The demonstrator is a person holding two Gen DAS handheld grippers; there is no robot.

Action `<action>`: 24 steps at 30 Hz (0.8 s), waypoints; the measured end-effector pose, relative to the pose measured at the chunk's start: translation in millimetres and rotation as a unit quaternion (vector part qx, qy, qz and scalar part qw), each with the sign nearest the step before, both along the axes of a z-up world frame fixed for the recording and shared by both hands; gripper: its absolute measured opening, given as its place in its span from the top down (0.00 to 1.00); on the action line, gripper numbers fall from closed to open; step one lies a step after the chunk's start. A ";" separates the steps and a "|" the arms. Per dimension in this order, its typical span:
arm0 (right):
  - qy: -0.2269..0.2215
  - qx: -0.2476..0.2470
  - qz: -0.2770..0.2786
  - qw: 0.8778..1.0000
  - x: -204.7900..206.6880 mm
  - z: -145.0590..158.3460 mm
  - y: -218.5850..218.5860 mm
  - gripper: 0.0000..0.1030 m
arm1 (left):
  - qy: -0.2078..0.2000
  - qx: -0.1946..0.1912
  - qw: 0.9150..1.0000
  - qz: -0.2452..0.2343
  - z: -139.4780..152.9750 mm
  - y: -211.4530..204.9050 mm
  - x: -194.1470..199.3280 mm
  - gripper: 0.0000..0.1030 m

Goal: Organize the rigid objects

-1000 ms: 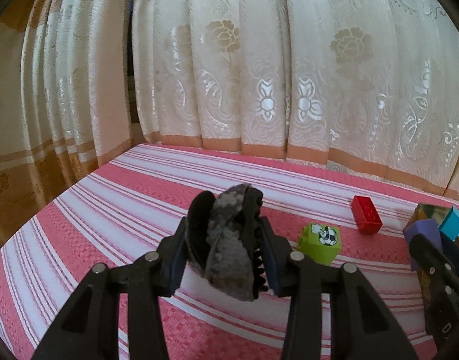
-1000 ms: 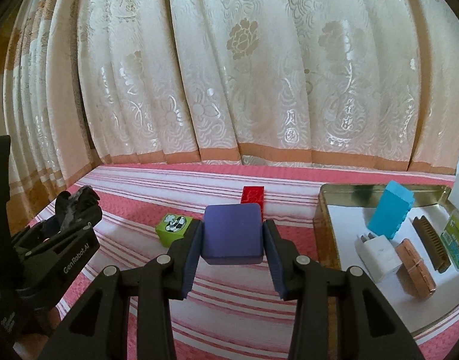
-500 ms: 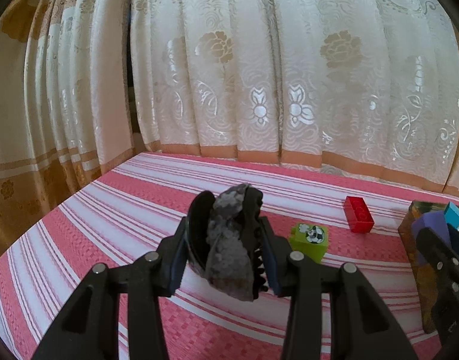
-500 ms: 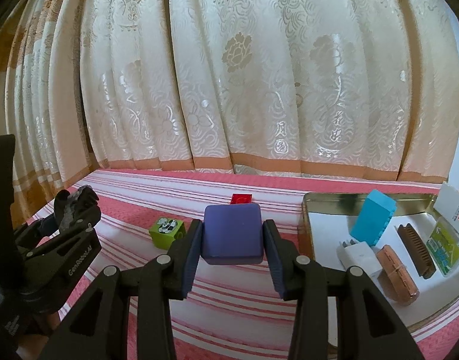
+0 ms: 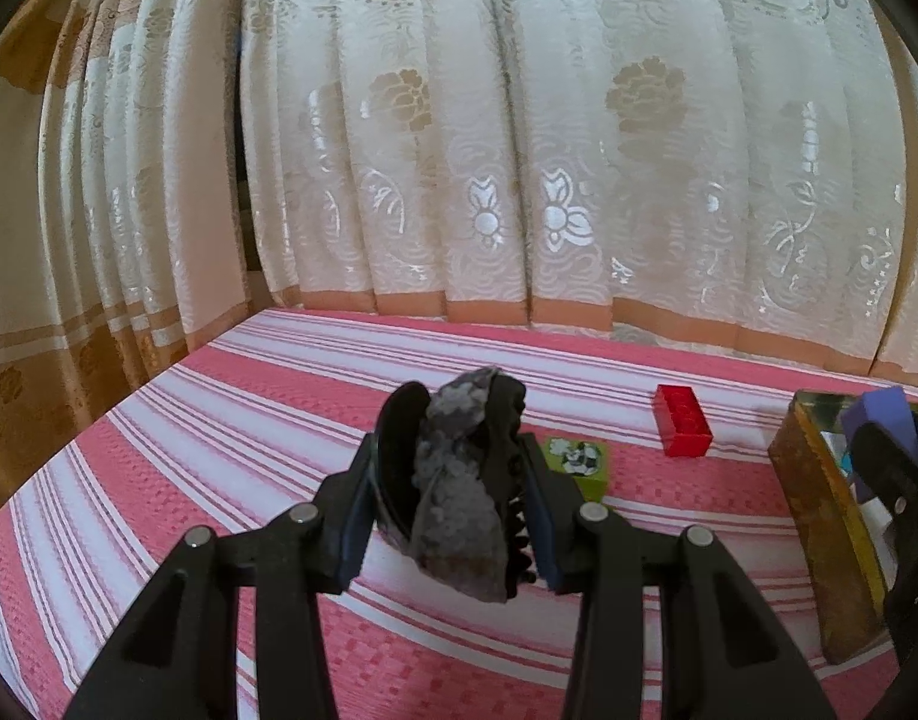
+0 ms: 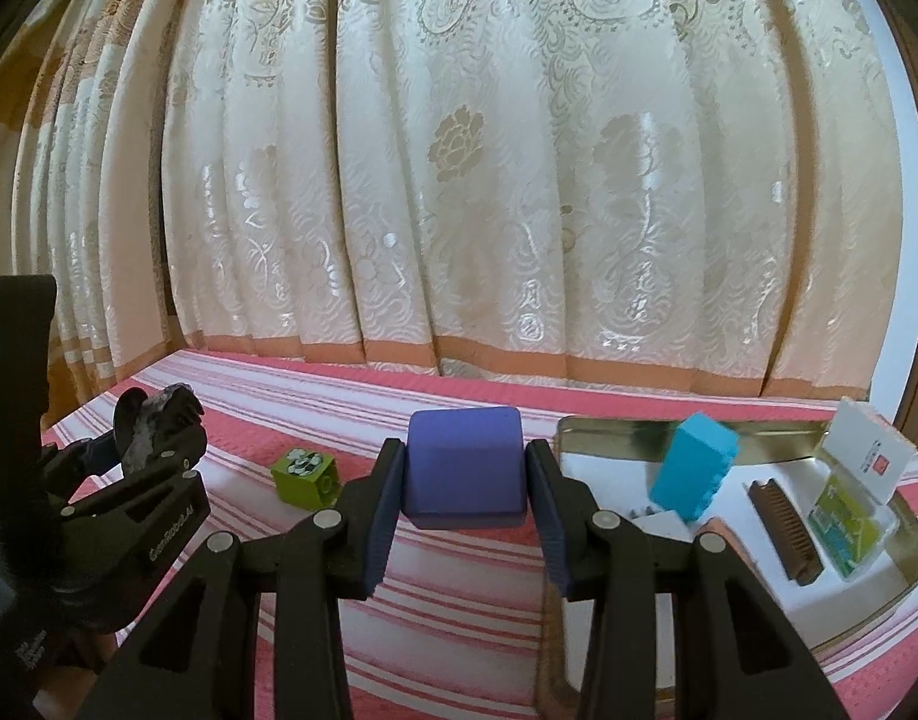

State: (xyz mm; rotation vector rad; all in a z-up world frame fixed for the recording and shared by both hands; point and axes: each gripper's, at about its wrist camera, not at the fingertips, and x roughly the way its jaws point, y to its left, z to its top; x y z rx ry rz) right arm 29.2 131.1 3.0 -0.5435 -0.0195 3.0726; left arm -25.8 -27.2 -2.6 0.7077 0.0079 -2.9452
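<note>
My left gripper (image 5: 453, 510) is shut on a black hair claw clip (image 5: 459, 480) with a grey patterned middle, held above the pink striped cloth. In the right wrist view that gripper (image 6: 153, 438) shows at the left with the clip (image 6: 153, 414). My right gripper (image 6: 465, 474) is shut on a purple block (image 6: 465, 465), just left of the gold tin tray (image 6: 615, 423). The purple block (image 5: 882, 414) also shows at the right edge of the left wrist view, over the tray (image 5: 819, 480).
A green picture cube (image 6: 306, 474) and a red brick (image 5: 681, 420) lie on the cloth. The tray holds a teal block (image 6: 693, 474), a brown comb (image 6: 783, 528), a green packet (image 6: 843, 516) and a white card (image 6: 867, 450). Cream curtains (image 6: 489, 180) hang behind.
Both grippers have shifted to the right with their loads. The tray has slid left in both views, and the green cube and red brick sit closer to the left gripper's line.
</note>
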 end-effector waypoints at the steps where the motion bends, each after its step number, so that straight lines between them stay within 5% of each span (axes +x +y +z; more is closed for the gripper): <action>1: 0.001 0.000 -0.001 1.000 0.2 0.4 2.1 0.58 | 0.000 0.001 1.000 -0.001 0.0 1.5 0.5 0.58; 24: 0.015 0.002 -0.040 0.999 8.8 9.3 57.2 0.58 | 0.017 0.005 0.999 -0.040 9.2 52.0 14.9 0.58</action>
